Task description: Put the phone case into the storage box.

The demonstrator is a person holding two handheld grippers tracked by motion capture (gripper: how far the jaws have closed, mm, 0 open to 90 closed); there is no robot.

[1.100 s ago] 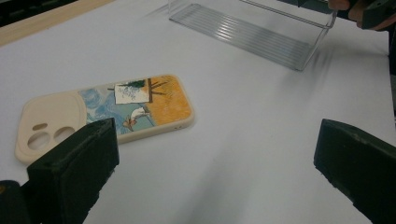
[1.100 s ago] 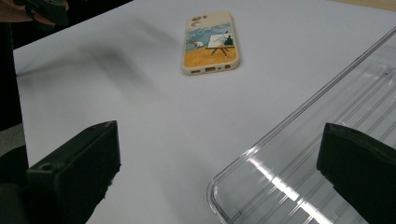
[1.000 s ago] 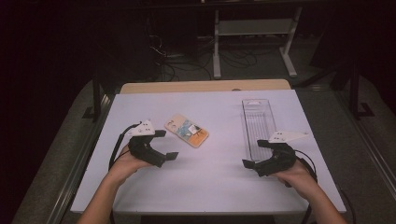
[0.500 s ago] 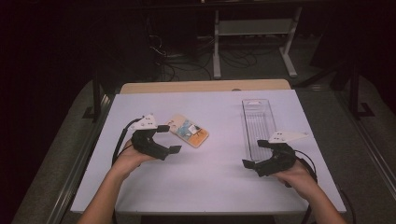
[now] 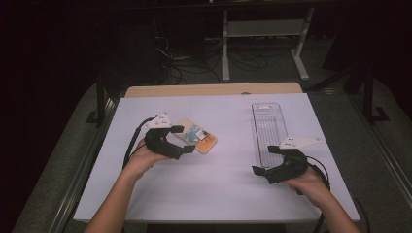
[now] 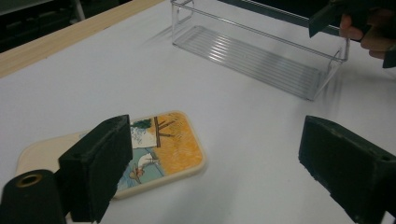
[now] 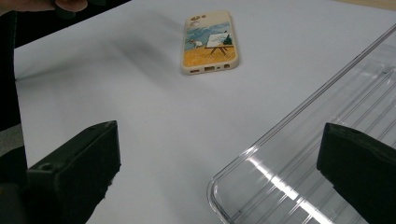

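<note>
The left gripper (image 5: 180, 141), jaws spread but just closing, reaches the phone case (image 5: 198, 137), nothing gripped. The right gripper (image 5: 267, 159), jaws spread, sits beside the clear tray (image 5: 267, 122); bare table (image 5: 223, 184) lies between.

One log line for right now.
left tool: open, jaws closing, at phone case | right tool: open, beside clear tray

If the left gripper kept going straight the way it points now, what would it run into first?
Most likely the phone case. It lies flat on the white table just ahead of the left gripper, whose open jaws have just been closing, with nothing gripped. The clear tray sits farther off; depth is hard to judge.
</note>
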